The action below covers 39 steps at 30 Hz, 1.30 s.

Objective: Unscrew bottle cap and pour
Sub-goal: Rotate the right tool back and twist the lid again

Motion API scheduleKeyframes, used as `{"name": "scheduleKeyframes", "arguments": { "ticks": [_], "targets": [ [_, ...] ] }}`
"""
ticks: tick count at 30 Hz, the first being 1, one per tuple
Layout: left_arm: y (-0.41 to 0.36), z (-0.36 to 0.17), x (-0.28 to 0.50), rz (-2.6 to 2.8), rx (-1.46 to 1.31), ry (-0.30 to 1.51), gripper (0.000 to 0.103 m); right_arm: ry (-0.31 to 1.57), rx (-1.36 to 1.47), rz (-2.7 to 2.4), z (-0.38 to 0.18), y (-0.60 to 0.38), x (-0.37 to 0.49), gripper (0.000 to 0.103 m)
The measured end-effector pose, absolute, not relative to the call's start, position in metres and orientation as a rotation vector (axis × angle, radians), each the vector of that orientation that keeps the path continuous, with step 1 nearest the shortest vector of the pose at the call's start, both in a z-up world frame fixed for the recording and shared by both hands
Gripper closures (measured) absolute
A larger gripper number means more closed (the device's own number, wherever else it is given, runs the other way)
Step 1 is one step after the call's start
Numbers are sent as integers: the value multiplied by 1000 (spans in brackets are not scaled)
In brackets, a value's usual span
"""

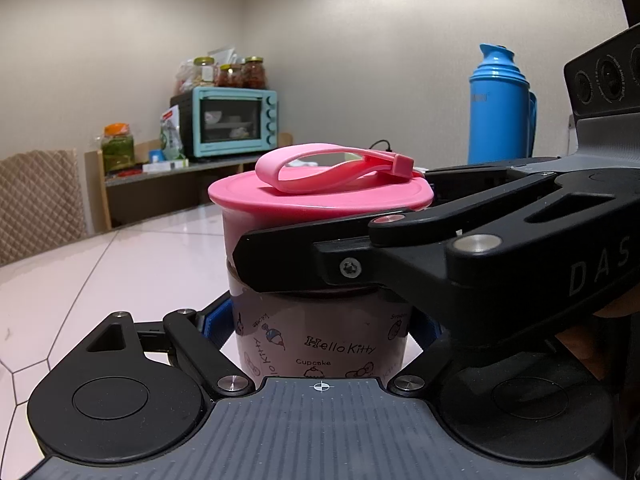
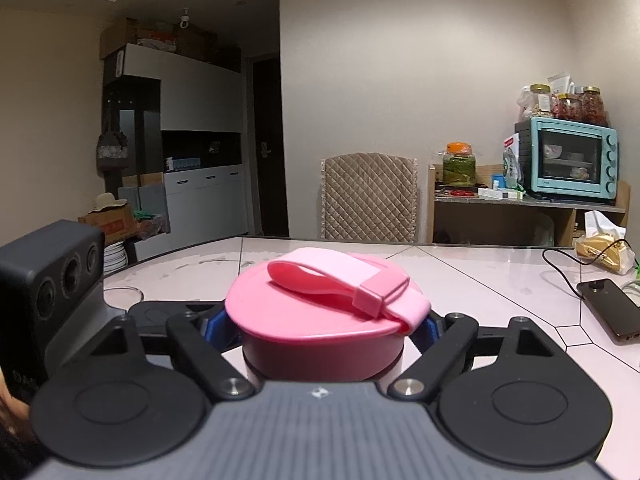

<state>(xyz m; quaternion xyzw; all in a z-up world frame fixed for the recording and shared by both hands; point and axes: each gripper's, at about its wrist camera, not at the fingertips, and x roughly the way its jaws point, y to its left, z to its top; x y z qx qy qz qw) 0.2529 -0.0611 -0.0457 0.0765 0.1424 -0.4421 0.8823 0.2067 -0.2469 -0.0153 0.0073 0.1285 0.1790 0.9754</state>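
A brown Hello Kitty bottle [image 1: 320, 340] stands upright on the white tiled desk [image 1: 120, 264], w/ its pink cap [image 1: 320, 196] on top and a pink strap [image 1: 332, 168] lying looped across it. The left gripper [image 1: 320, 328] has its fingers closed around the bottle's lower body, steadying it. The right gripper [image 2: 324, 328], coming in from the side and higher up, has its fingers pinching the cap at both sides. Judging by this, the task is at an early stage: the cap looks seated on the bottle, so unscrewing isn't finished, and lifting it off plus pouring are left. No cup to pour into can be made out for certain. A phone [image 2: 608, 308] lies well apart on the desk.
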Motion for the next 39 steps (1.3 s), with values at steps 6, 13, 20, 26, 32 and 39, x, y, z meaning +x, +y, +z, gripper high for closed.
{"name": "scheduleKeyframes", "arguments": {
  "ticks": [6,13,20,26,32,39],
  "targets": [
    [-61,-46,251,-922,161,295,13,265,-18,464,-12,-259,213,17],
    [-60,-47,249,-922,161,295,13,265,-66,647,-10,-279,226,18],
    [-59,-47,250,-921,158,296,13,269,-92,830,-6,-298,242,18],
    [-61,-46,248,-920,160,297,13,268,-102,865,-1,-302,244,18],
    [-61,-47,248,-920,160,297,13,276,-104,833,5,-300,240,17],
    [-63,-48,247,-919,162,296,13,282,-68,710,10,-291,219,7]
  ]
}}
